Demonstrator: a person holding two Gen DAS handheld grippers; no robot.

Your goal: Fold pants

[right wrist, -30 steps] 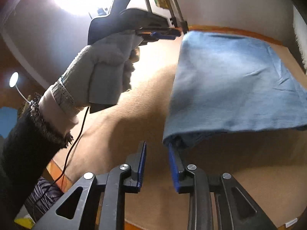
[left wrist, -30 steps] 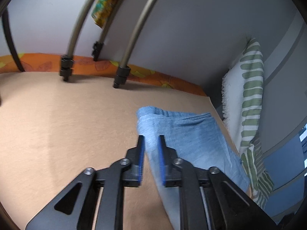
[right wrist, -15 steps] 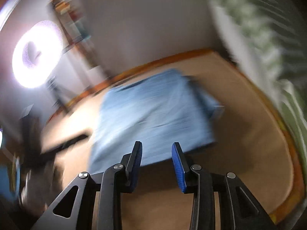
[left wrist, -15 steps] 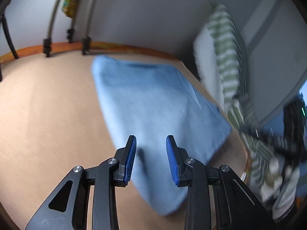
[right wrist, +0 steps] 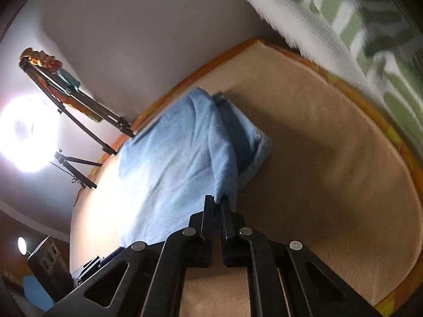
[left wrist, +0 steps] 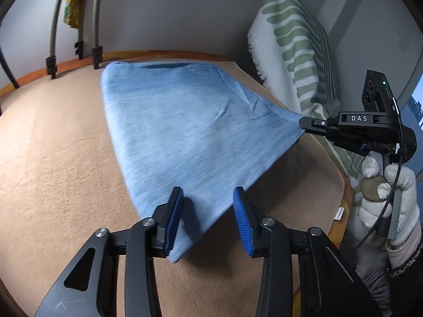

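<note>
Light blue pants (left wrist: 185,121) lie folded flat on a tan blanket (left wrist: 53,158). My left gripper (left wrist: 207,203) hovers over their near corner, its jaws opening. The cloth runs between the blue pads (left wrist: 174,211) without being pinched. My right gripper (left wrist: 302,126), held by a gloved hand (left wrist: 391,198), is shut on the pants' right corner and lifts it slightly. In the right wrist view that gripper (right wrist: 216,202) clamps a pinch of the pants (right wrist: 171,163), whose layers bunch up beyond it.
A green-and-white striped pillow (left wrist: 298,52) leans on the wall along the right side of the bed. Metal stand legs (left wrist: 96,26) rise at the far left. A bright ring light (right wrist: 23,134) and a tripod (right wrist: 76,169) stand beyond the bed's orange edge (right wrist: 396,137).
My left gripper moved from the far fold to the near corner and its jaws widened. My right gripper swung round, rolled, and shut on the pants' corner.
</note>
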